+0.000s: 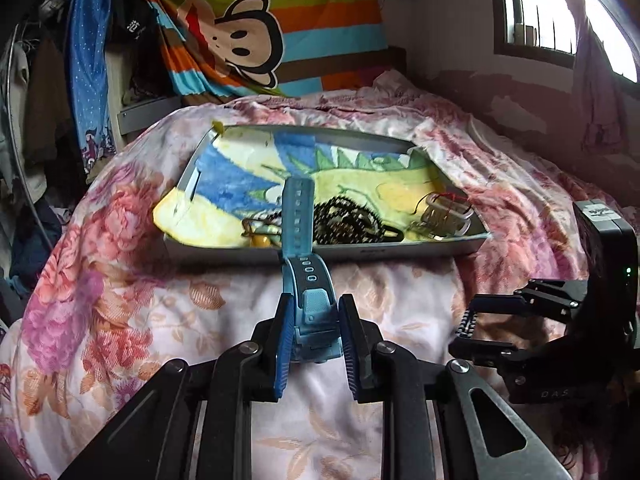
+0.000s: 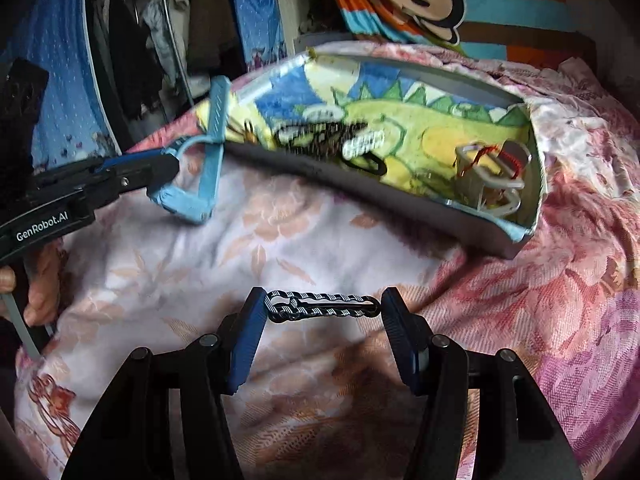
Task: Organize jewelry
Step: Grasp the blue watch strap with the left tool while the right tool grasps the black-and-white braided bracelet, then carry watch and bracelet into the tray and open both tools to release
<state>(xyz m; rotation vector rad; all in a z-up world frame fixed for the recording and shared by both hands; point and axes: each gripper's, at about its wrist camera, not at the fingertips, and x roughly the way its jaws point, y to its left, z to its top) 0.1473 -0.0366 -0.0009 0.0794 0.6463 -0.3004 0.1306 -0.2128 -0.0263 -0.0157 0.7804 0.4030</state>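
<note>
Left gripper (image 1: pixel 314 336): clamped on blue watch (image 1: pixel 310 300), strap rising toward 12 o'clock, over the tray (image 1: pixel 400 256) rim. Right gripper (image 2: pixel 322 310): partly closed, pinching a black-and-white braided bracelet (image 2: pixel 322 307) end to end. Advice: lower each piece flat onto the tray's towel (image 1: pixel 240 184), apart from beads (image 1: pixel 344 216). Watch: pale-blue, perforated strap.

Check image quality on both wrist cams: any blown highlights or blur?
Left wrist view: window blown out at top right, tray and blue watch sharp. Right wrist view: motion blur smears the black bead necklace in the tray; chain in the right hand-held gripper stays sharp; fisheye bends the tray's edge.
</note>
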